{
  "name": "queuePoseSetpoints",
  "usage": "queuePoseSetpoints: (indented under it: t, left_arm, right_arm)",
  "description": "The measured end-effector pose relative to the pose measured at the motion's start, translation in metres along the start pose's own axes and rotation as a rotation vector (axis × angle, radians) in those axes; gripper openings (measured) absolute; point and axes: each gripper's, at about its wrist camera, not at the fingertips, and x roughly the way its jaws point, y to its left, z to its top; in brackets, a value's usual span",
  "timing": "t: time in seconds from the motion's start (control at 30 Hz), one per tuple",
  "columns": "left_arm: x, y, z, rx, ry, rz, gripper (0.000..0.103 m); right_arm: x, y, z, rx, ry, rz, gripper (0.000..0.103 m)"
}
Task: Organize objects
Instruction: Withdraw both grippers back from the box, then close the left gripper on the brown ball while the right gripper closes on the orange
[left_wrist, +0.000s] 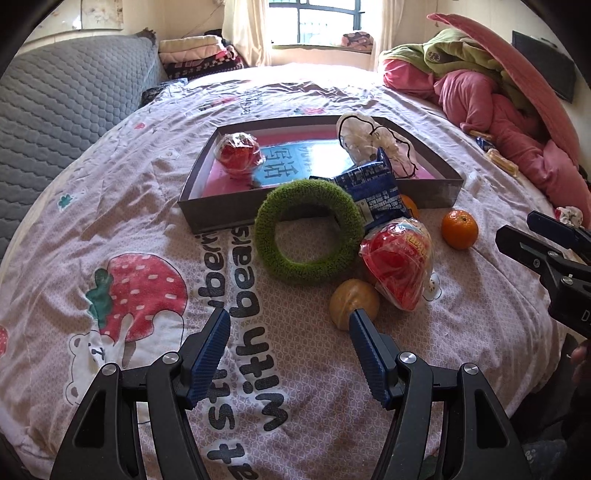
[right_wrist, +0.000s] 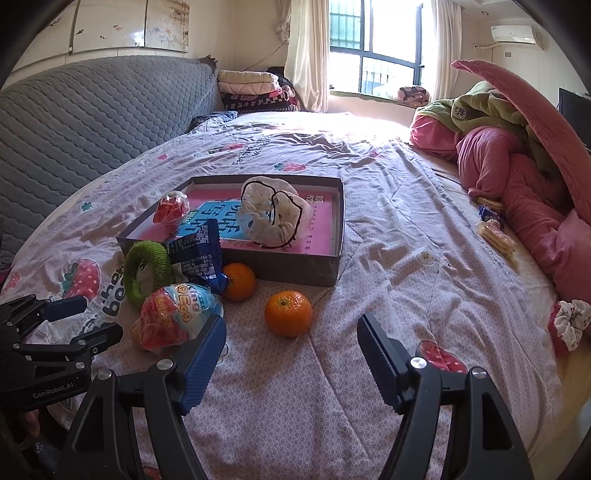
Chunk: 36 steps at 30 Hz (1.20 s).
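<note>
The left gripper (left_wrist: 290, 321) hangs over the bedspread (left_wrist: 303, 369) with its blue-padded fingers (left_wrist: 212, 350) spread wide and nothing between them. Just beyond its right fingertip sits a yellowish round fruit (left_wrist: 352, 301), partly hidden behind that pad. The right gripper (right_wrist: 291, 328) is likewise released, jaws apart above bare quilt, an orange (right_wrist: 289, 313) lying just ahead between the fingertips but not touched.

Further out is a cluster of loose things: a fuzzy green ring (left_wrist: 308, 232) leaning against the front wall of the shallow grey box (left_wrist: 221, 218), a blue snack packet (left_wrist: 376, 188) propped over that wall, a plastic-wrapped red toy egg (left_wrist: 397, 260) beside the ring and touching the yellowish fruit, and a second orange (right_wrist: 239, 281) tucked behind the packet against the box. In the box, on a pink and blue printed sheet, lie a smaller wrapped red egg (left_wrist: 238, 155) at the left and a crumpled white cloth item with black cord (right_wrist: 271, 214).

Well off to the right, near the pink bedding (right_wrist: 517, 173), a white and red scrunchie (right_wrist: 569, 325) and wrapped biscuits (right_wrist: 496, 234) rest on the bed
</note>
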Motion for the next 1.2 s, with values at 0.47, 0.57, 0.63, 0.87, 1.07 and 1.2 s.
queuePoseSetpoints:
  t: [0.47,0.57,0.63,0.87,1.07,1.2]
  left_arm:
    - [0.007,-0.006,-0.005,-0.002,0.007,-0.057,0.068]
    - [0.01,-0.007,-0.005,-0.004,0.006,-0.072,0.068]
    - [0.012,-0.007,-0.004,-0.006,0.008,-0.076,0.068]
    - [0.019,-0.006,-0.004,-0.019,0.014,-0.104,0.068]
    - [0.023,-0.008,-0.002,-0.028,0.008,-0.135,0.068]
    - [0.026,-0.01,-0.001,-0.029,0.009,-0.151,0.068]
  right_arm:
    - [0.005,0.001,-0.005,0.001,0.009,0.0,0.073]
    - [0.006,0.001,-0.005,0.002,0.01,0.003,0.073]
    - [0.009,0.0,-0.006,0.006,0.014,0.004,0.073]
    - [0.019,-0.002,-0.008,0.012,0.032,0.005,0.073]
    - [0.021,-0.002,-0.007,0.015,0.032,0.005,0.073]
    - [0.026,-0.004,-0.005,0.013,0.036,0.001,0.073]
